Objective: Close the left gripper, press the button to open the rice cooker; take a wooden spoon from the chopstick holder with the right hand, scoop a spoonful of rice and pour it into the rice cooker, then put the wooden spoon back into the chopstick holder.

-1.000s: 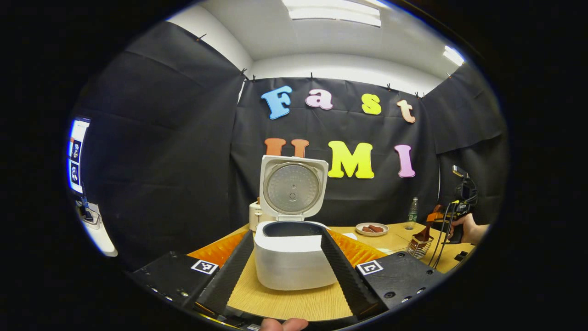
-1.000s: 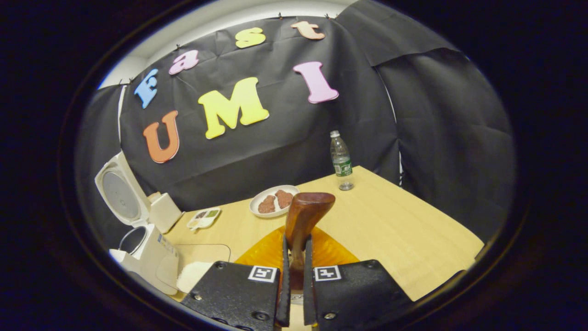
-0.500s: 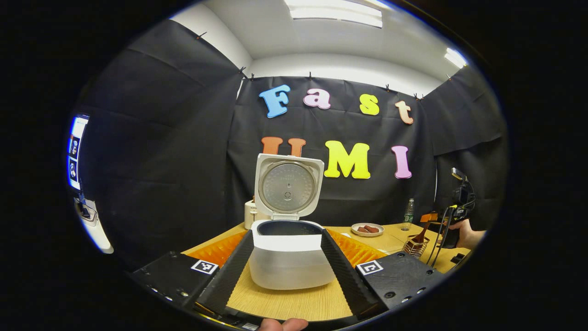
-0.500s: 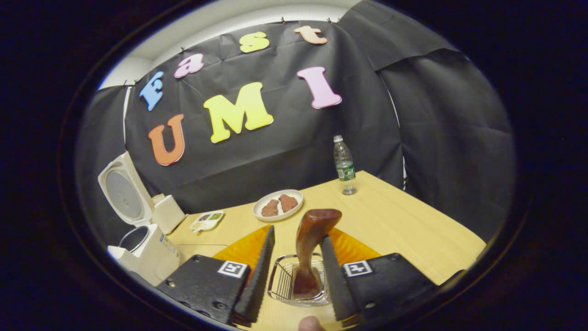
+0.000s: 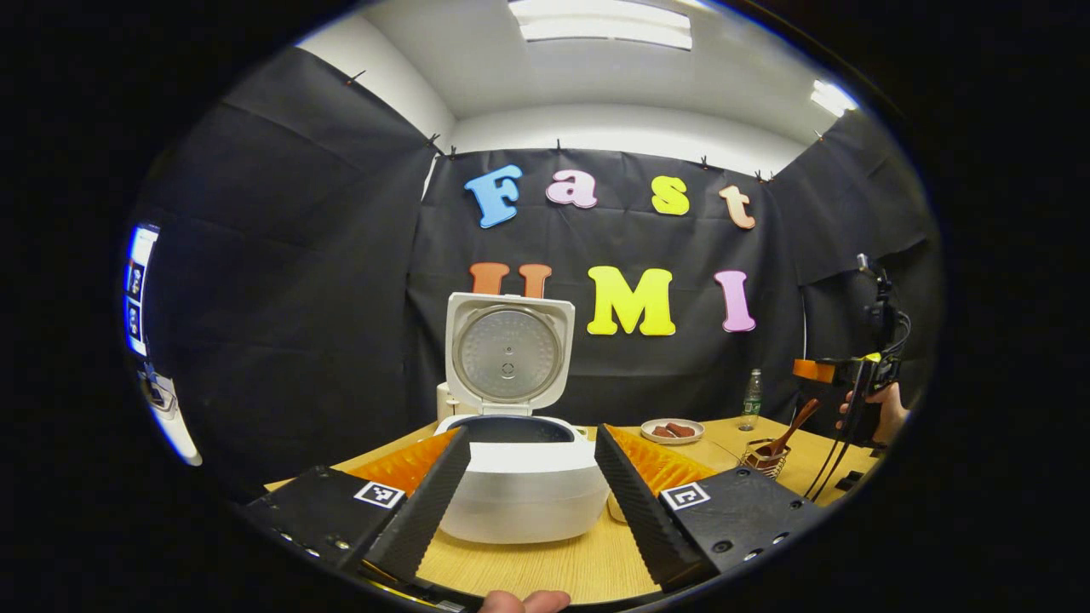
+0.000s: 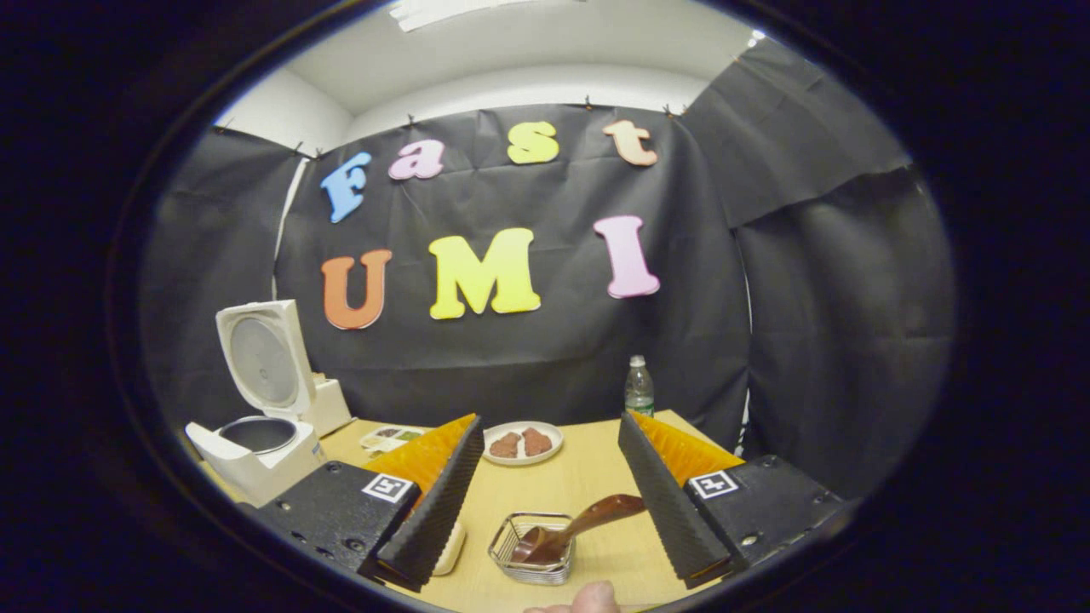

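Rice cooker [image 5: 521, 489] sits on the wooden table [image 5: 545, 566] with its lid [image 5: 508, 353] flipped straight up, so the pot mouth is wide open from above. The left gripper [image 5: 530, 502] hangs in front of it with fingers spread wide, gripping nothing, cooker body framed in the gap.

Over on the right, the wooden spoon [image 6: 572, 527] is in the wire chopstick holder [image 6: 531, 549], bowl down, handle leaning out toward the right finger [image 6: 668, 504] of the right gripper [image 6: 549, 502]. That one's splayed open too, not touching the spoon, holder between and a bit below its fingers.

Plenty of bare table past the holder. Farther back there's a plate [image 6: 523, 443] with brownish food, a water bottle [image 6: 639, 387] by the wall, and a small tray [image 6: 390, 437] near the cooker. A pale lump [image 6: 451, 549] peeks out beside the left finger, can't tell what.
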`<action>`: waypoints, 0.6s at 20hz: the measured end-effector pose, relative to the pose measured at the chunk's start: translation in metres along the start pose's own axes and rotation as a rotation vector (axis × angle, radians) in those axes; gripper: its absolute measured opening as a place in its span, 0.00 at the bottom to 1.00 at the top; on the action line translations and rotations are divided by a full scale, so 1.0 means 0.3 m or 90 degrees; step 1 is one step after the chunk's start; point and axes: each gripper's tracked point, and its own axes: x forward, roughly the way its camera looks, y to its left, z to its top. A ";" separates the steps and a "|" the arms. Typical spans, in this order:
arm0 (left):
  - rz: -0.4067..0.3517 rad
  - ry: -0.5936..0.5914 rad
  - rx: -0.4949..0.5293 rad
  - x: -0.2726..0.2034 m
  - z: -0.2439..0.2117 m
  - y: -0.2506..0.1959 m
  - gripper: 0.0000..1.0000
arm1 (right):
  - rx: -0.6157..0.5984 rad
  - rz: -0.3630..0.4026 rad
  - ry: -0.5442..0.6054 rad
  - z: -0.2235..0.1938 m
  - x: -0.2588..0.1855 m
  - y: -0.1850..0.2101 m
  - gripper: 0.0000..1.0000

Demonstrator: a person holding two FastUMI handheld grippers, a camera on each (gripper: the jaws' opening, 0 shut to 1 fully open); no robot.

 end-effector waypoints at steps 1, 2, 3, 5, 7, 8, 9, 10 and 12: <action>0.001 0.001 0.007 0.012 0.027 -0.009 0.94 | -0.015 0.010 -0.018 0.026 -0.031 0.019 0.99; -0.002 -0.002 0.015 0.029 0.063 -0.018 0.94 | -0.016 0.030 -0.021 0.036 -0.063 0.055 1.00; -0.007 -0.002 0.024 0.051 0.100 -0.029 0.94 | -0.019 0.049 -0.014 0.027 -0.095 0.093 0.99; -0.015 0.000 0.040 0.107 0.173 -0.040 0.94 | -0.020 0.077 -0.005 0.015 -0.150 0.132 0.99; -0.017 -0.008 0.039 0.148 0.257 -0.033 0.94 | -0.001 0.095 -0.002 0.010 -0.203 0.148 1.00; -0.015 -0.011 0.037 0.185 0.302 -0.027 0.94 | 0.003 0.102 -0.001 0.006 -0.223 0.149 1.00; -0.006 -0.007 0.042 0.231 0.339 -0.014 0.94 | -0.001 0.104 0.000 -0.001 -0.241 0.140 1.00; 0.007 0.000 0.051 0.270 0.371 0.007 0.93 | -0.016 0.097 -0.004 -0.003 -0.251 0.117 1.00; 0.012 0.003 0.053 0.346 0.439 0.029 0.92 | -0.040 0.073 -0.027 0.020 -0.273 0.061 1.00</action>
